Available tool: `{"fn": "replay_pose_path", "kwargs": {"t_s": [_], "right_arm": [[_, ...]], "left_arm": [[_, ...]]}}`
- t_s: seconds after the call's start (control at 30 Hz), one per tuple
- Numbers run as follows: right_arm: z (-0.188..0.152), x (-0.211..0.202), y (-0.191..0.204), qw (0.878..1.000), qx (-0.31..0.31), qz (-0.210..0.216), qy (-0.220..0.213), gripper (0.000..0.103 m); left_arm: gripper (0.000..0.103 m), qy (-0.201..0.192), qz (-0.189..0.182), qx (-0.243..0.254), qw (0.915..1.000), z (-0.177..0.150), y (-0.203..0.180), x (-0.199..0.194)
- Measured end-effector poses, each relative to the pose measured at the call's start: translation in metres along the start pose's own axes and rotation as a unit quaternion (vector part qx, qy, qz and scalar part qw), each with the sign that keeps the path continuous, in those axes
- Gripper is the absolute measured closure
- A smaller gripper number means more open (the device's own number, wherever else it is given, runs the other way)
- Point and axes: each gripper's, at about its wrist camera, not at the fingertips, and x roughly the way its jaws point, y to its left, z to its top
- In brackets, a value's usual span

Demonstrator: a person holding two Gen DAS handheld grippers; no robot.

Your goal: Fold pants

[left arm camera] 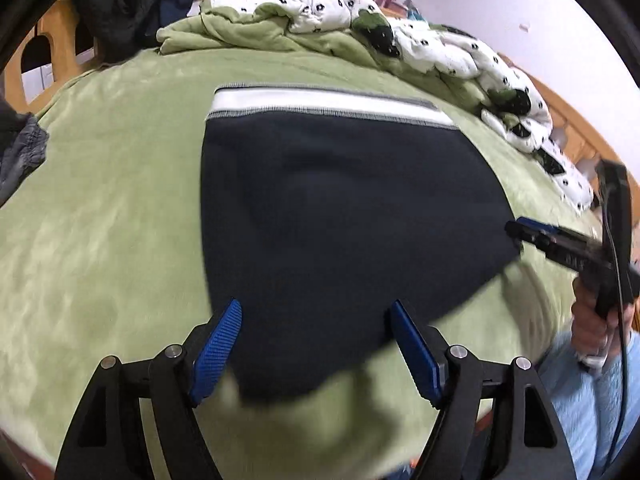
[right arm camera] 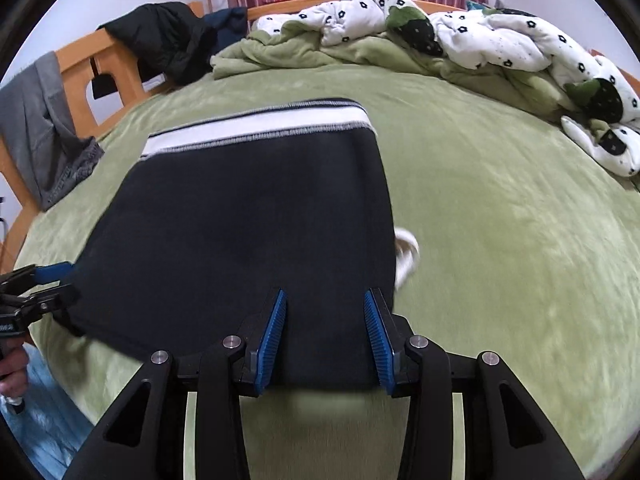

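— Where are the pants (left arm camera: 344, 200)?

— Flat on the green blanket (left arm camera: 104, 208), white waistband (left arm camera: 320, 106) at the far end. The near edge lies under both my tongs.

— Are you gripping them?

— No. My left gripper (left arm camera: 316, 350) gapes wide over the near corner; my right gripper (right arm camera: 325, 338) stands parted above the hem, pads clear of the cloth.

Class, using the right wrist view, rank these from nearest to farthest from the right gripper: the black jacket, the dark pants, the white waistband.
1. dark pants, directly under the right gripper
2. white waistband, at the pants' far end
3. black jacket, far left on the bed frame
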Motion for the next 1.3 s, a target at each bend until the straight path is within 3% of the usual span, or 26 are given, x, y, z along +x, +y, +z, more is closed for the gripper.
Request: {"fn": "replay_pose_path", "kwargs": {"t_s": [0.1,0.17,0.37,0.4,0.47,0.5,0.53,0.6,0.67,0.73,0.87,0.93,1.0,1.07,1.17,1.23,1.3], "right_arm": [[-0.008,-0.003,-0.006,1.000,0.019,0.003,0.013,0.062],[-0.009,-0.010,-0.008,1.000,0.018,0.000,0.003,0.062],[-0.009,-0.015,-0.016,1.000,0.030,-0.006,-0.006,0.062],[-0.008,-0.015,-0.016,0.999,0.031,-0.008,-0.005,0.062],[-0.007,-0.015,-0.017,0.999,0.030,-0.010,-0.009,0.062],[-0.007,-0.016,-0.017,0.999,0.030,-0.012,-0.010,0.062],[-0.007,-0.016,-0.018,0.999,0.031,-0.013,-0.012,0.062],[-0.005,-0.016,-0.020,0.999,0.036,-0.012,-0.013,0.062],[-0.004,-0.015,-0.024,0.999,0.045,-0.009,-0.013,0.062],[-0.004,-0.010,-0.025,0.999,0.046,-0.007,-0.006,0.062],[-0.001,-0.006,-0.023,0.999,0.042,-0.002,-0.007,0.062],[0.003,-0.011,-0.022,0.999,0.041,0.002,-0.026,0.062],[0.007,-0.019,-0.019,0.997,0.042,0.015,-0.059,0.062],[0.014,-0.020,-0.015,0.996,0.041,0.025,-0.075,0.062],[0.023,-0.007,-0.007,0.996,0.041,0.036,-0.069,0.062],[0.025,0.005,-0.003,0.998,0.037,0.031,-0.050,0.062],[0.022,0.015,0.001,0.999,0.024,0.013,-0.033,0.062]], "left_arm": [[0.029,0.030,0.017,0.024,0.9991,-0.010,-0.001,-0.007],[0.029,0.034,0.053,0.067,0.9958,-0.019,-0.005,-0.011],[0.032,0.032,0.138,0.154,0.9779,-0.028,-0.019,-0.003],[0.035,0.028,0.150,0.165,0.9744,-0.028,-0.020,0.001],[0.058,0.023,0.184,0.194,0.9633,-0.026,-0.027,0.012],[0.069,0.020,0.182,0.198,0.9631,-0.025,-0.029,0.013],[0.080,-0.009,0.169,0.175,0.9699,-0.023,-0.027,0.003],[0.084,-0.057,0.129,0.117,0.9831,-0.019,-0.015,-0.017],[0.087,-0.045,0.101,0.068,0.9916,-0.017,0.003,-0.017],[0.087,-0.014,0.077,0.026,0.9966,-0.028,0.017,-0.004],[0.088,-0.007,0.065,0.022,0.9976,-0.044,0.015,-0.009],[0.088,-0.014,0.035,0.003,0.9993,-0.052,0.015,-0.025],[0.079,-0.043,0.018,-0.015,0.9988,-0.051,0.017,-0.046],[0.064,-0.064,0.014,-0.021,0.9976,-0.038,0.017,-0.053],[0.052,-0.085,0.004,-0.021,0.9962,-0.001,0.006,-0.048],[0.050,-0.088,0.010,-0.016,0.9960,0.016,-0.002,-0.036],[0.050,-0.067,0.037,-0.011,0.9970,0.033,-0.010,-0.011]]}}
